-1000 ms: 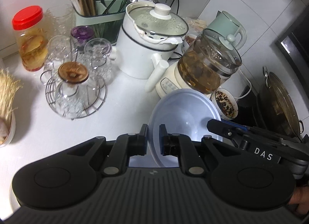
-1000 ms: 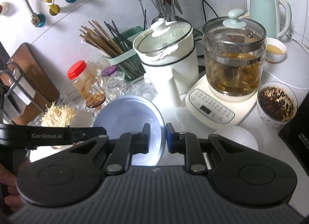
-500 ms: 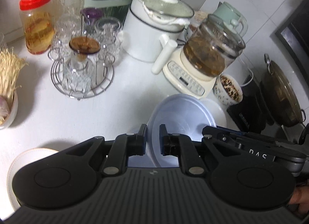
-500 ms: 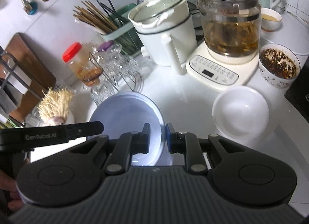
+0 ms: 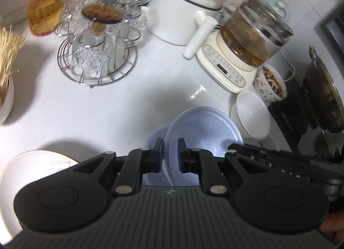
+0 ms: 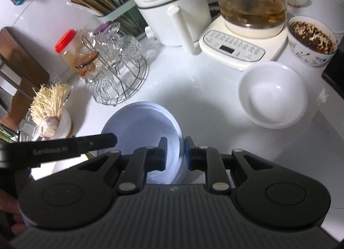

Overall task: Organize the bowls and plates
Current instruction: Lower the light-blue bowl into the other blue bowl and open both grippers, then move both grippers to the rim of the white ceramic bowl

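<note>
White counter (image 5: 107,107): both grippers (left (image 5: 169,154), right (image 6: 175,152)) pinch blue plate (image 5: 204,128) rim.

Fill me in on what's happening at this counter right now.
A person with a handheld gripper in each hand is sorting dishes. Both the left gripper and the right gripper are closed on opposite rims of a pale blue plate, holding it just above the white counter. A second blue dish shows beneath it. An empty white bowl sits nearby.
</note>
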